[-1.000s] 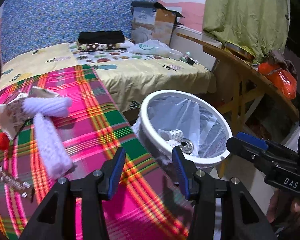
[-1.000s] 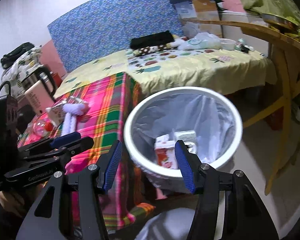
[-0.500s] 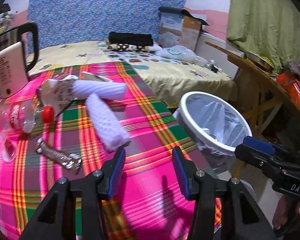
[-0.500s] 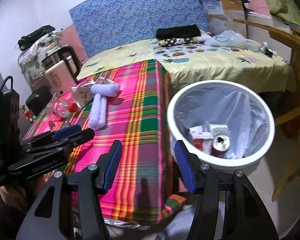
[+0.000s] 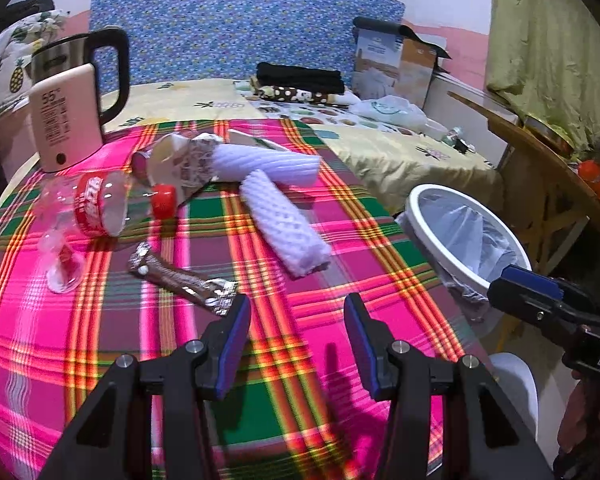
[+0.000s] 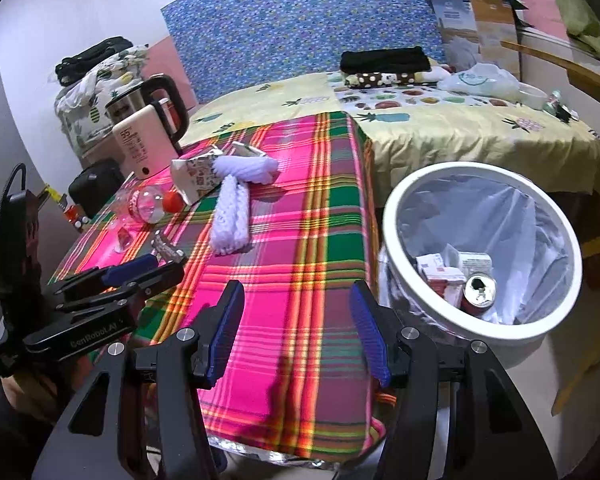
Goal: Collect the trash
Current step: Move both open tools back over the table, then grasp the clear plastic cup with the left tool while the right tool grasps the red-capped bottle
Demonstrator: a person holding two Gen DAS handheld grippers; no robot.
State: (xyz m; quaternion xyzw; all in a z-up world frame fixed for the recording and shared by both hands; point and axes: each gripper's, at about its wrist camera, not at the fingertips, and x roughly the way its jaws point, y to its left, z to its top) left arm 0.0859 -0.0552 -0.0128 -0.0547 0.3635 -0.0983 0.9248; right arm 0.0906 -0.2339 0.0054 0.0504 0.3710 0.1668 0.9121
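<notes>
On the pink plaid tablecloth lie a silver snack wrapper, a crushed clear bottle with a red label, a printed carton and two white foam net sleeves. My left gripper hovers open just short of the wrapper, nothing between its blue pads. My right gripper is open and empty over the table's near edge, beside the white lined bin. The bin holds small cartons and a dented can. Each gripper shows in the other's view: left gripper, right gripper.
A cream electric kettle stands at the table's far left. Behind the table is a bed with folded clothes, a plastic bag and a cardboard box. A wooden table stands to the right of the bin.
Both views have swung left, away from the bin and onto the table, bringing the kettle, bottle and wrapper into sight. The jaws of both grippers stand as before.
</notes>
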